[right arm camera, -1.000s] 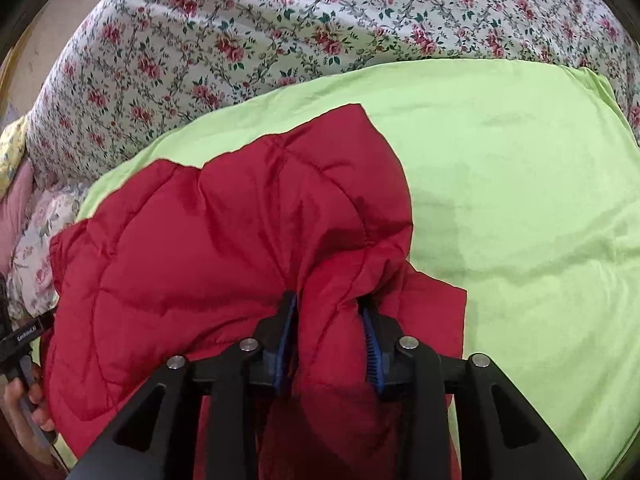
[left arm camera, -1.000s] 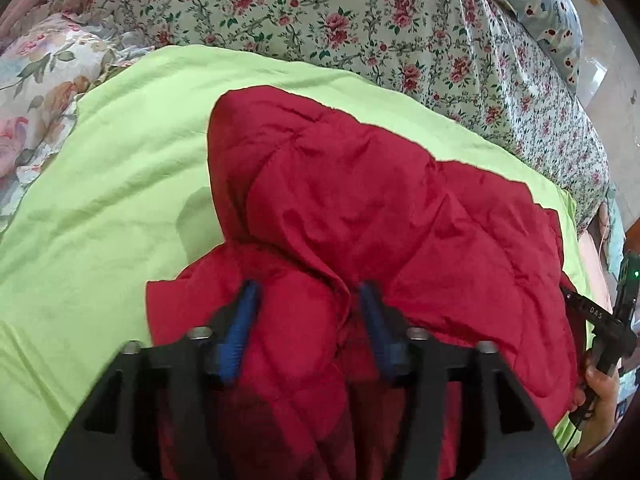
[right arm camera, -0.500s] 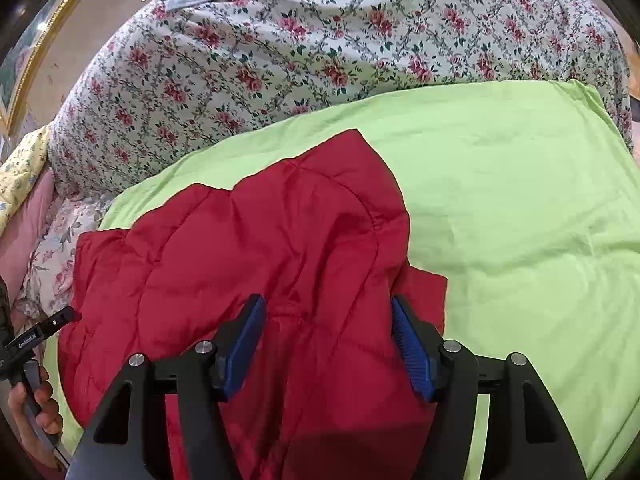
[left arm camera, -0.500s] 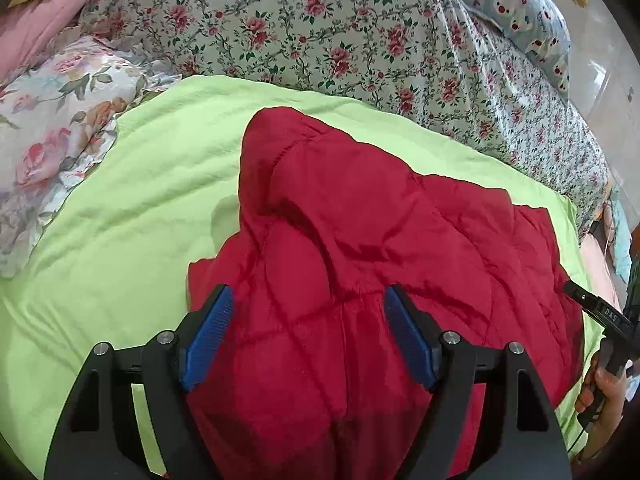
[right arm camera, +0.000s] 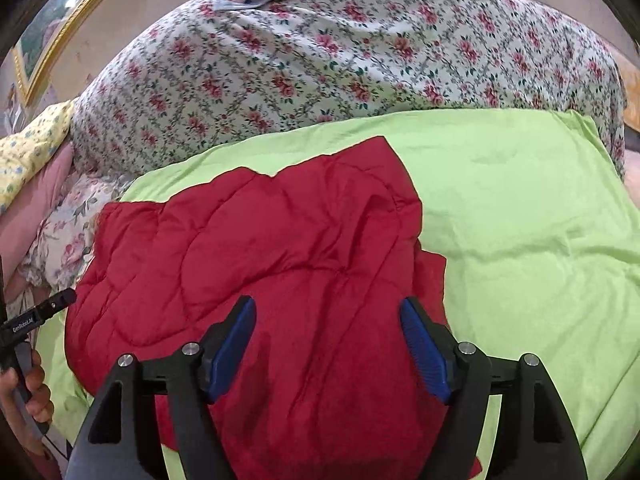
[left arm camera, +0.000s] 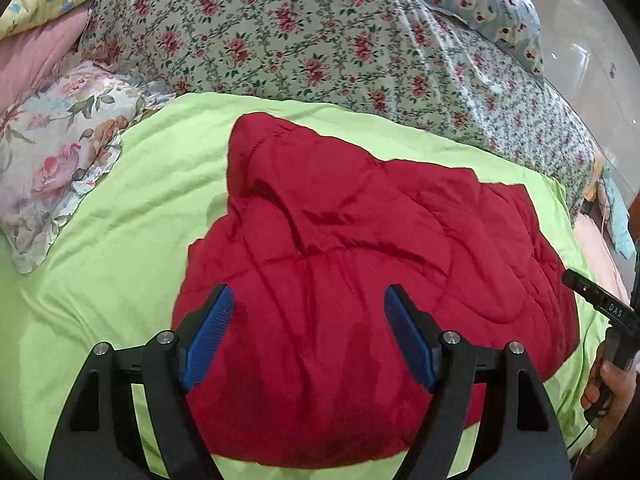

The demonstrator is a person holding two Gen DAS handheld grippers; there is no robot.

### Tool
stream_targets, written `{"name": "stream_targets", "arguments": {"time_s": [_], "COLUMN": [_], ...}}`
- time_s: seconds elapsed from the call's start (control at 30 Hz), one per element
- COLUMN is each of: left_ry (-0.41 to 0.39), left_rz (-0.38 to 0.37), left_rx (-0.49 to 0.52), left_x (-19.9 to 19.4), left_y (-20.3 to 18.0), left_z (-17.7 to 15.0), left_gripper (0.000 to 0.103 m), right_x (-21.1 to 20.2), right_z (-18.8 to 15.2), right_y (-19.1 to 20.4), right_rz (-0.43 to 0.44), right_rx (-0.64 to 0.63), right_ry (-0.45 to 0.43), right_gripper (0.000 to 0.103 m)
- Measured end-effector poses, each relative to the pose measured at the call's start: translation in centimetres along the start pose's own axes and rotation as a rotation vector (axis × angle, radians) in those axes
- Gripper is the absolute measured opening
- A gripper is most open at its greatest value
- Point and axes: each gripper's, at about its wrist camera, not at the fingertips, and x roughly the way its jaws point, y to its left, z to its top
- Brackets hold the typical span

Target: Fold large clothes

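Red quilted garment [left arm camera: 360, 272] is lying folded on the green sheet [left arm camera: 120, 240], long axis running sideways; left tool [left arm camera: 308, 336] and right tool [right arm camera: 326, 344], jaws wide and just opened, are hovering above its near edge, equally near, holding nothing.

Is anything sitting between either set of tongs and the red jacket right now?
Nothing visible. The left tongs and right tongs both hang open directly over the red quilted jacket, which lies alone on the green sheet.
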Motion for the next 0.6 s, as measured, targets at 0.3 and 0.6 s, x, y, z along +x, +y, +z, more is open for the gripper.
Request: {"name": "stream_targets", "arguments": {"time_s": [0.3,0.6], "left_ry": [0.013,0.044], "left_rz": [-0.037,-0.035], "left_rx": [0.045,0.107], "left_x": [-0.9,-0.3], "left_y": [-2.2,-4.8], "left_z": [-1.2,-2.2], "left_gripper": [0.078,0.078], "right_x": [-0.6,0.7], "right_z": [-1.3,-2.0], "right_y": [2.8,4.9], "right_rz": [0.07,0.059], "right_rx": [-0.065,-0.131], "right_ry": [0.023,0.051], "right_gripper": [0.077,0.077]}}
